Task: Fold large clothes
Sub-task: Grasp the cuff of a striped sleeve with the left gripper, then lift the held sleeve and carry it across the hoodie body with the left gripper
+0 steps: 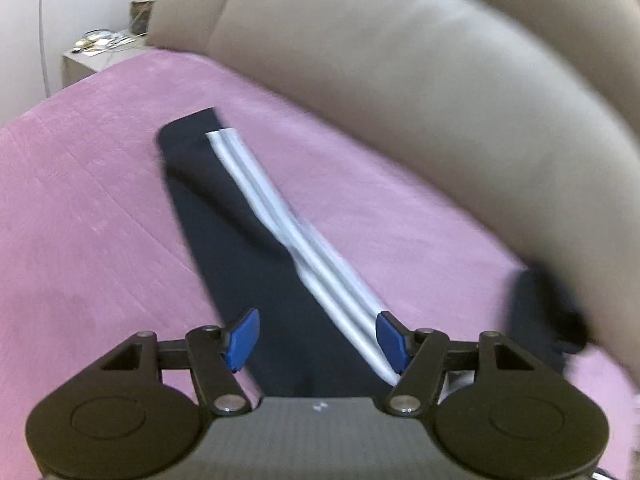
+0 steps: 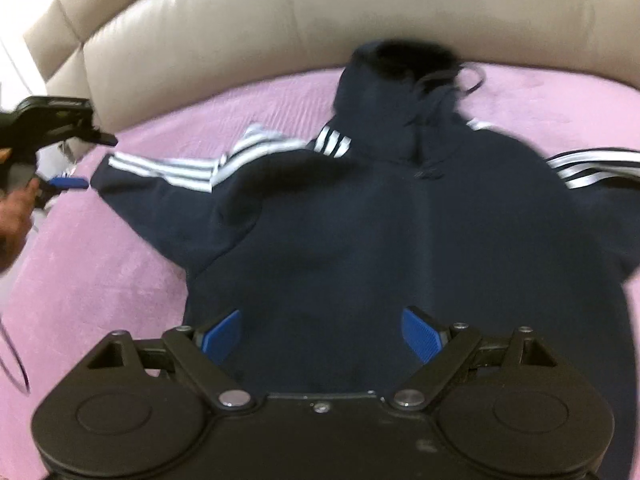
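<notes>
Hoodie [image 2: 360,216] hood only in right view

Black right gripper [image 2: 322,338] with ribbed blue pads [image 2: 418,334], silver pivot screws.

The hoodie [image 2: 400,220] lies flat on the bed [image 2: 100,300], hood toward the headboard [image 2: 240,32], sleeves spread to each side. The left gripper [image 2: 76,160] is just beside its left cuff [image 2: 108,172], the right gripper [image 2: 320,332] over its hem

Navy hoodie [image 2: 400,232] with white sleeve stripes [image 1: 276,216], pink bedcover [image 1: 80,208], beige headboard [image 2: 240,32]
</notes>
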`<state>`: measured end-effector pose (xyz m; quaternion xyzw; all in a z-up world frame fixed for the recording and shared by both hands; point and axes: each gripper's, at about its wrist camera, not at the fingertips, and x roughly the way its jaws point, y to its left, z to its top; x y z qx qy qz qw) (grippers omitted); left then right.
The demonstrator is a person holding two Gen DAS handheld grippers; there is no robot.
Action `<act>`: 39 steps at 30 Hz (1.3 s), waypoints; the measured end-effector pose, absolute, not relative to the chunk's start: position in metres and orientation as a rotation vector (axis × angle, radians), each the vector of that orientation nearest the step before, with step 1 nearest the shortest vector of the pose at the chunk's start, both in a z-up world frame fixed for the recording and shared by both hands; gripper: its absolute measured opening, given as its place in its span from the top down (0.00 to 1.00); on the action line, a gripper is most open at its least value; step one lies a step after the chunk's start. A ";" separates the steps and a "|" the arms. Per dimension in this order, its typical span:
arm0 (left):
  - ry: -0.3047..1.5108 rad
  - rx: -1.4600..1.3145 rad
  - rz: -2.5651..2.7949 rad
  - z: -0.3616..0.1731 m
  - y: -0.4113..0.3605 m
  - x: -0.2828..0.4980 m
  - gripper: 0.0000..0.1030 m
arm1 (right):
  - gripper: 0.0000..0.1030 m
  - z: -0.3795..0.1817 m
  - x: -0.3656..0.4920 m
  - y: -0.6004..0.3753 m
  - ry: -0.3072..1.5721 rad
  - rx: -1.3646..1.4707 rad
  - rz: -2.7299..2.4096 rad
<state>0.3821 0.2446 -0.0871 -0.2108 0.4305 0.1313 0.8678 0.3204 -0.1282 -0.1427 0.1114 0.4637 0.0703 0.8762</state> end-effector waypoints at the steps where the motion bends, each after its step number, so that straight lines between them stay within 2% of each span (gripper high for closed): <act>1: 0.925 -0.424 0.308 -0.102 0.260 0.397 0.37 | 0.00 -0.151 0.324 -0.122 0.976 0.218 0.153; 7: 0.948 -0.553 0.333 -0.166 0.345 0.439 0.41 | 0.00 -0.193 0.335 -0.091 0.982 0.173 0.221; 12: 0.921 -0.533 0.282 -0.203 0.376 0.454 0.45 | 0.00 -0.215 0.340 -0.079 0.987 0.191 0.215; 21: 0.725 -0.520 0.242 -0.214 0.411 0.470 0.45 | 0.00 -0.227 0.337 -0.068 0.924 0.133 0.209; 25: 0.659 -0.552 0.233 -0.221 0.424 0.480 0.37 | 0.00 -0.229 0.336 -0.065 0.905 0.107 0.204; 27: 0.647 -0.566 0.246 -0.219 0.424 0.486 0.42 | 0.00 -0.230 0.335 -0.063 0.901 0.097 0.203; 29: 0.654 -0.539 0.260 -0.217 0.420 0.491 0.94 | 0.00 -0.230 0.335 -0.062 0.899 0.084 0.204; 39: 0.471 -0.395 0.300 -0.170 0.383 0.448 0.95 | 0.00 -0.228 0.333 -0.066 0.897 0.137 0.203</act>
